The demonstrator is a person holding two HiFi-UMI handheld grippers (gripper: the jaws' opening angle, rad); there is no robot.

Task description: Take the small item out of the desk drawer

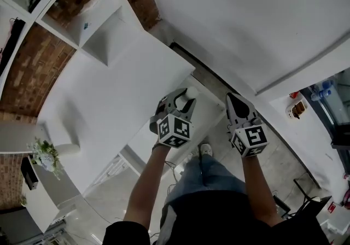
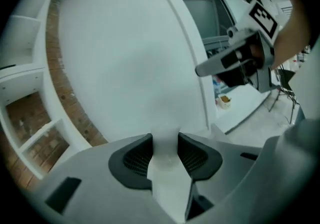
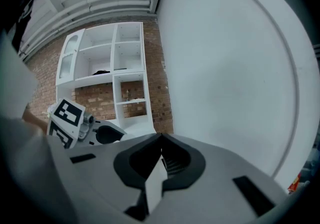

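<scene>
A small white item (image 1: 191,94) is held at the desk (image 1: 109,91) edge.
It is clamped by the left gripper (image 2: 164,136); the right gripper (image 3: 160,139), at its 3 o'clock, is closed and empty.

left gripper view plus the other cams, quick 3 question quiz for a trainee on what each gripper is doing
1. True or false: the right gripper has its jaws spread wide apart.
2. What sits between the pads of the left gripper? A) a small white item B) a red cup C) nothing
3. Short answer: in the head view, which gripper is nearer the white desk?

Key: 1 false, its jaws are together with nothing between them. 2 A, the small white item fills the gap between the pads. 3 the left.
</scene>
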